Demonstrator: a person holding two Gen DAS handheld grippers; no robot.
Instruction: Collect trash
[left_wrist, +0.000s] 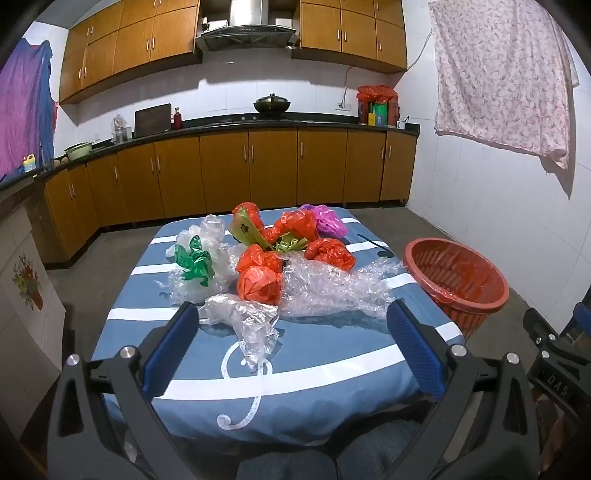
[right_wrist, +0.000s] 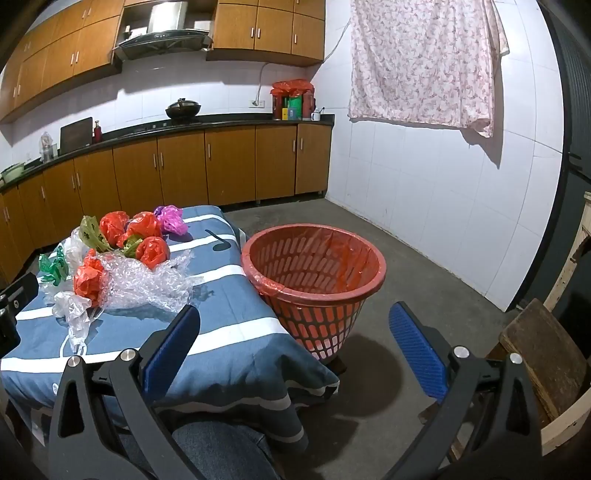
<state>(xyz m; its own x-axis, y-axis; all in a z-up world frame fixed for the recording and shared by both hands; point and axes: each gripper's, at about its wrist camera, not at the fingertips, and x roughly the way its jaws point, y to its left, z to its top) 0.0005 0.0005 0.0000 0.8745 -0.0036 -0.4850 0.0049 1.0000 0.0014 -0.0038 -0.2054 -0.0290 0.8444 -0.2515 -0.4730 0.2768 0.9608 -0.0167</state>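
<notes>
While both pairs of tongs hang over the near edge of the worktop (left_wrist: 332, 354), neither grips anything. The left tongs (left_wrist: 291, 314) stand spread wide, their blue ribbed pads on either side of a crumpled clear plastic bag (left_wrist: 251, 325) that lies on the blue-and-white striped cloth just ahead of them, not touching either pad. The right tongs (right_wrist: 295, 317) are likewise spread — their left pad above the cloth's right border, their right pad over bare concrete floor (right_wrist: 424, 280).

Trash sits heaped toward the middle and far end of the worktop. Nearest is a long sheet of bubble wrap (left_wrist: 332, 284), lying crosswise, with an orange-red bag ball (left_wrist: 258, 284) touching its left end. Behind these are more orange-red balls (left_wrist: 328, 253), a green foil scrap (left_wrist: 194, 262) resting on a pile of clear film (left_wrist: 210, 236), an olive-green wrapper (left_wrist: 245, 230) with dark paw-like marks, and a pink-purple bag (left_wrist: 328, 219) at the far right corner.

A red slotted basket (right_wrist: 314, 295) stands on the floor just beside the worktop's right edge, lined with thin red plastic folded over its rim; nothing shows inside it. To its right, at the frame's edge, is a worn wooden stool (right_wrist: 543, 350). Brown cabinets (left_wrist: 273, 170) run along the back wall, and a floral sheet (right_wrist: 421, 62) hangs on the white tiles.
</notes>
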